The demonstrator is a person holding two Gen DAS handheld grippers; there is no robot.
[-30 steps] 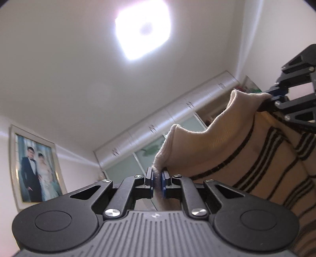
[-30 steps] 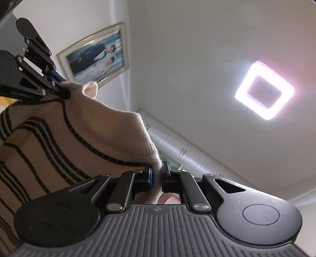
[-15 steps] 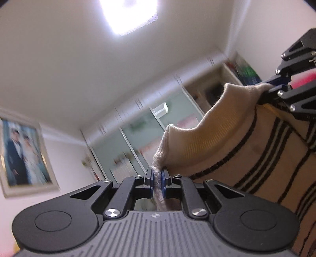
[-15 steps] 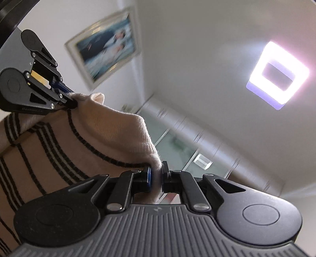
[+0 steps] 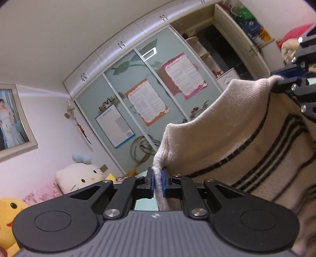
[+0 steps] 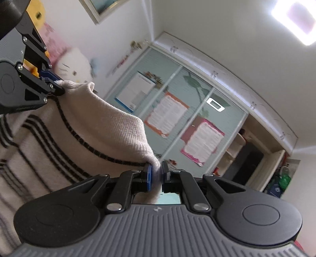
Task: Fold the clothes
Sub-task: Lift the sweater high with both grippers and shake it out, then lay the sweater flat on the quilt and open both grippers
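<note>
**Bright, even room light; blur in right view**

Left wrist view: sharp, evenly lit, soft shadows. Strong fisheye bending curves the wardrobe (image 5: 150, 94) and darkens the corners.

Right wrist view: ceiling lamp (image 6: 294, 18) blown out to white glare at top right, its reflection on the wardrobe glass. Plush toy (image 6: 73, 65) and posters smeared by blur.

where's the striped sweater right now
The striped sweater hangs stretched between the two grippers, its ribbed edge pinched by the left gripper and the right gripper, in front of the wardrobe.
</note>
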